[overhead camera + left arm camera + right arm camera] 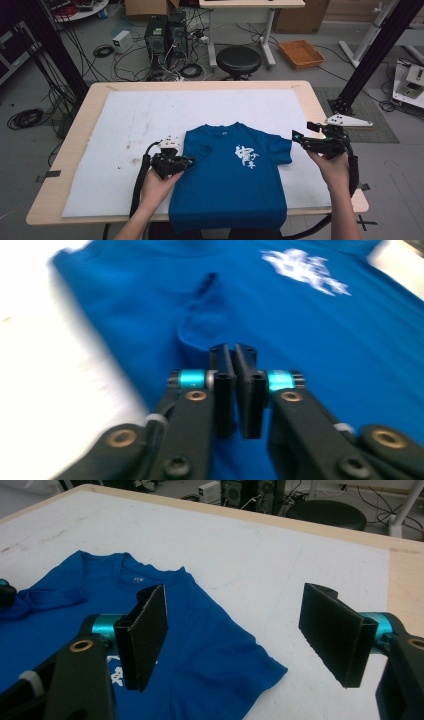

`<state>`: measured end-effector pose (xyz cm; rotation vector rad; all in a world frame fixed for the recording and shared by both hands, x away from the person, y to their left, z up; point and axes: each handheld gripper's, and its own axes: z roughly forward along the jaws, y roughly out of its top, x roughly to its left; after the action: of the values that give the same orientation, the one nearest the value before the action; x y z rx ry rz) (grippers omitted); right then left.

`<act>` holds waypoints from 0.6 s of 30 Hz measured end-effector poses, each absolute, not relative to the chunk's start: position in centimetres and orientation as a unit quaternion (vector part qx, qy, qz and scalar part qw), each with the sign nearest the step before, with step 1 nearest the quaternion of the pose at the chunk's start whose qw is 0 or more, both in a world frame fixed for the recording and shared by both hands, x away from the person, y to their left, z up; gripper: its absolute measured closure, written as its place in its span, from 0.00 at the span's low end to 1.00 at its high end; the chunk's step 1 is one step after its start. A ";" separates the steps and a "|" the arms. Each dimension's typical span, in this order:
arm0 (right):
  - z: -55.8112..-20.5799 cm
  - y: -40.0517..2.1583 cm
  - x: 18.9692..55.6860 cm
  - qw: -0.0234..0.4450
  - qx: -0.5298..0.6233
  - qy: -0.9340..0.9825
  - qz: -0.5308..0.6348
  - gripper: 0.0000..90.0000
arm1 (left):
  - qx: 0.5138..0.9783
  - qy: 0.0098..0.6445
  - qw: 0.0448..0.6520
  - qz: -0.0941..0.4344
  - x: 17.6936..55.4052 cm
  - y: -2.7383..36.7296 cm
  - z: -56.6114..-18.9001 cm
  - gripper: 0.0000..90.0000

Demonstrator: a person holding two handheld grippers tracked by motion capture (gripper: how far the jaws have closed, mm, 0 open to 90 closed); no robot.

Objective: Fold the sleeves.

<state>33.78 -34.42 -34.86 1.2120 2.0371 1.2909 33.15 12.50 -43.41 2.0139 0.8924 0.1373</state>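
Blue cotton T-shirt with white chest print (pixel 227 175) lies flat, front up, on white cloth mat (pixel 125 130) covering wooden table (pixel 85 107); hem hangs over near table edge. Left gripper (pixel 186 161) at shirt's left sleeve, jaws pressed together, nothing visibly caught between them; sleeve fabric bunched just beyond tips. Right gripper (pixel 300 137) just off shirt's right sleeve, above mat, jaws spread wide, empty.

1. We see bare white mat (pixel 150 120) across the upper and left parts of the table (pixel 320 107) in the high view: open passage there.
2. The blue T-shirt (pixel 225 185) lies flat at lower centre, no barrier.
3. The left gripper (pixel 172 165) at its left sleeve and the right gripper (pixel 312 140) at its right sleeve block both sides.
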 end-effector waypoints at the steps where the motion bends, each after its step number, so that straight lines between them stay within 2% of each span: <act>1: -34.9 -34.5 33.8 0.220 0.439 0.736 0.466 0.30 | 0.838 0.310 0.446 0.044 32.9 12.0 -43.3 0.97; 4: -34.9 -34.5 33.8 0.220 0.438 0.736 0.466 0.30 | 0.857 0.255 0.446 0.038 32.3 11.5 -43.4 0.96; 5: -34.9 -34.5 33.8 0.220 0.439 0.736 0.466 0.30 | 0.857 0.245 0.452 0.032 32.2 11.5 -43.4 0.93; 6: -35.0 -34.5 33.8 0.220 0.440 0.736 0.465 0.30 | 0.854 0.243 0.458 0.030 32.2 11.5 -43.3 0.86; 8: -35.0 -34.6 33.9 0.220 0.441 0.736 0.465 0.30 | 0.844 0.270 0.461 0.041 32.5 11.8 -43.2 0.69; 9: -35.0 -34.6 33.9 0.220 0.440 0.735 0.466 0.30 | 0.836 0.286 0.466 0.043 32.8 12.1 -43.1 0.64; 12: -35.1 -34.6 33.9 0.221 0.443 0.734 0.464 0.30 | 0.810 0.354 0.459 0.091 34.1 13.1 -42.8 0.62; 13: -35.1 -34.6 33.9 0.221 0.445 0.733 0.464 0.30 | 0.810 0.354 0.459 0.091 34.1 13.1 -42.8 0.62; 14: -35.2 -34.6 34.0 0.220 0.448 0.732 0.463 0.31 | 0.790 0.403 0.450 0.109 35.4 13.5 -43.1 0.62; 15: -35.3 -34.6 34.0 0.222 0.450 0.731 0.462 0.31 | 0.780 0.421 0.449 0.114 36.1 13.6 -43.3 0.62; 18: -35.4 -34.5 34.1 0.221 0.454 0.730 0.461 0.31 | 0.775 0.442 0.436 0.117 37.3 13.5 -43.9 0.62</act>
<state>34.08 -34.49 -35.42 1.2548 2.0188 1.2737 37.28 13.50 -43.88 1.9276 1.0999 0.2911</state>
